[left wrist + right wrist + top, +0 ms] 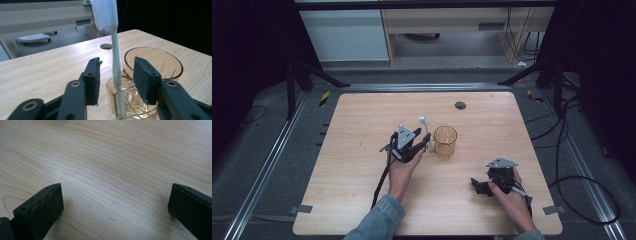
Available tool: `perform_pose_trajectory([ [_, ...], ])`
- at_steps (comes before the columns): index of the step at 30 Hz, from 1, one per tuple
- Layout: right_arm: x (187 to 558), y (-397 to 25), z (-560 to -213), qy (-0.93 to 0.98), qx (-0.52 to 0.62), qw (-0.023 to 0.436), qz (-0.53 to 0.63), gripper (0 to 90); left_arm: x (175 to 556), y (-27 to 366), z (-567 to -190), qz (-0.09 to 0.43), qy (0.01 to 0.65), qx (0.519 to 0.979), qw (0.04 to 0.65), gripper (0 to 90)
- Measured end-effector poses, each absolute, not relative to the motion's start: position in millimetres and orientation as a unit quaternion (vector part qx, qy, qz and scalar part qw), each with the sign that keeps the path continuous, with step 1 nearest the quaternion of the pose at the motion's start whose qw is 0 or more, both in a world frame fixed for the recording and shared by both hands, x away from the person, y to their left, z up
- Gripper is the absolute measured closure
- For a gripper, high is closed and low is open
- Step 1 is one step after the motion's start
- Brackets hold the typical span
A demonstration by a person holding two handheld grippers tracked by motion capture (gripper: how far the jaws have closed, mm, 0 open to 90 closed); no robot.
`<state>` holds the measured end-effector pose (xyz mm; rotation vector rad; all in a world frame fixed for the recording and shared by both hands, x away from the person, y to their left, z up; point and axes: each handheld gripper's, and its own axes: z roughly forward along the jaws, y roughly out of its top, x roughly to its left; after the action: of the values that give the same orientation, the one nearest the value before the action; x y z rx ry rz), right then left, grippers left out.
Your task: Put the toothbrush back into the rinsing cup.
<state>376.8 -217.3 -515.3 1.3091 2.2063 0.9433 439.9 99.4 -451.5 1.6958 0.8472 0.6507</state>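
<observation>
Looking along my left gripper (115, 82), I see its fingers parted around the toothbrush (115, 60), standing in the amber glass cup's (155, 62) side holder at frame centre. I should back out straight. My right gripper (484, 186) rests wide open on the counter (362, 165).

Toothbrush standing in the handle loop of a glass cup.

1 slim white plastic toothbrush (115, 45) stands nearly upright, bristle head up with the bristles facing left in the left gripper view; its lower stem sits inside the hollow side handle of 1 amber, cut-pattern transparent glass cup (152, 65). The cup stands upright, mouth open, on the light wooden tabletop (362, 150), near its middle; the toothbrush (426, 131) rises just beside the cup (445, 141) on its left.
</observation>
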Motion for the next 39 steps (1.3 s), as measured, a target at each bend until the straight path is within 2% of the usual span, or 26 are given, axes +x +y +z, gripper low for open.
perform_pose_trajectory([
  [4,377,-217,-515,0.790,0.469,0.203,0.338,0.3,439,99,-451,0.273,0.355,0.718,0.534,49.4],
  [11,377,-217,-515,0.790,0.469,0.203,0.338,0.3,438,97,-450,0.262,0.352,0.734,0.518,34.2],
  [22,377,-217,-515,0.790,0.469,0.203,0.338,0.3,435,105,-447,0.239,0.348,0.755,0.501,21.8],
  [24,377,-217,-515,0.790,0.469,0.203,0.338,0.3,435,105,-447,0.234,0.351,0.759,0.495,17.1],
  [39,377,-217,-515,0.790,0.469,0.203,0.338,0.3,432,118,-436,0.216,0.347,0.785,0.466,10.1],
])
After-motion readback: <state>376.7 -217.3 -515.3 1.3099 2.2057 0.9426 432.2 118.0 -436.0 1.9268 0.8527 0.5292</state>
